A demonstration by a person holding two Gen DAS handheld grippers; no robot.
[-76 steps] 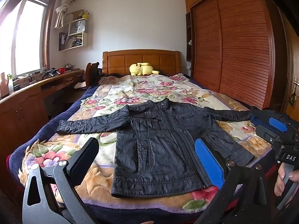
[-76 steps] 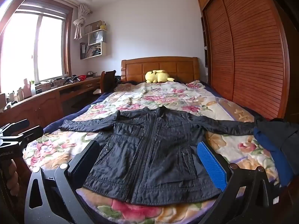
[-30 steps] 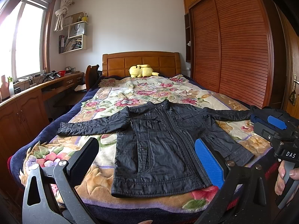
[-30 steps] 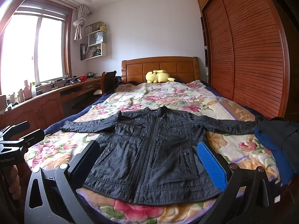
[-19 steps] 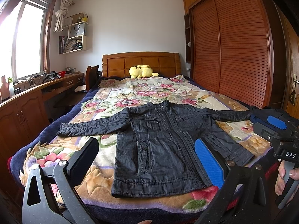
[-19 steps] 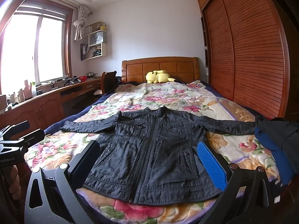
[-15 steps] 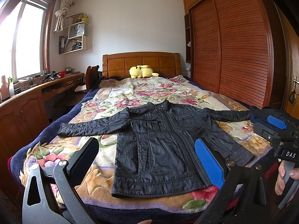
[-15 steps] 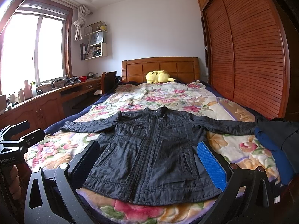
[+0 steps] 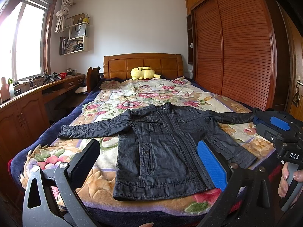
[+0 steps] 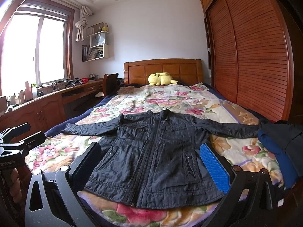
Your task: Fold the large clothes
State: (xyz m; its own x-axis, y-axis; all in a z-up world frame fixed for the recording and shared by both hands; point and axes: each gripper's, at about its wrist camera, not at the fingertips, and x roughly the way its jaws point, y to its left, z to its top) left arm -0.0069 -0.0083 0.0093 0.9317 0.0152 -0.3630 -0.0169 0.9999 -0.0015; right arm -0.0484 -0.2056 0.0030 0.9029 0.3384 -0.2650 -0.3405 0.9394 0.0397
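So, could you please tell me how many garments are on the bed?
2 visible: a black jacket spread flat near the foot, and a dark bundled garment at the bed's right edge by its sleeve. The bundle may hide more.

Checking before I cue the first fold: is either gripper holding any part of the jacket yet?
No. The left gripper and right gripper are both open and empty, short of the black jacket, which lies flat on the bed.

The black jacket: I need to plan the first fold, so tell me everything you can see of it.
The black jacket lies flat and face up on the floral bedspread, zipped shut, collar toward the headboard, hem at the near edge. Both sleeves spread sideways; the far end of one reaches a dark blue bundle of clothes. The fabric looks thin and crinkled, with snap-buttoned pockets at chest and waist. Neither gripper touches it.
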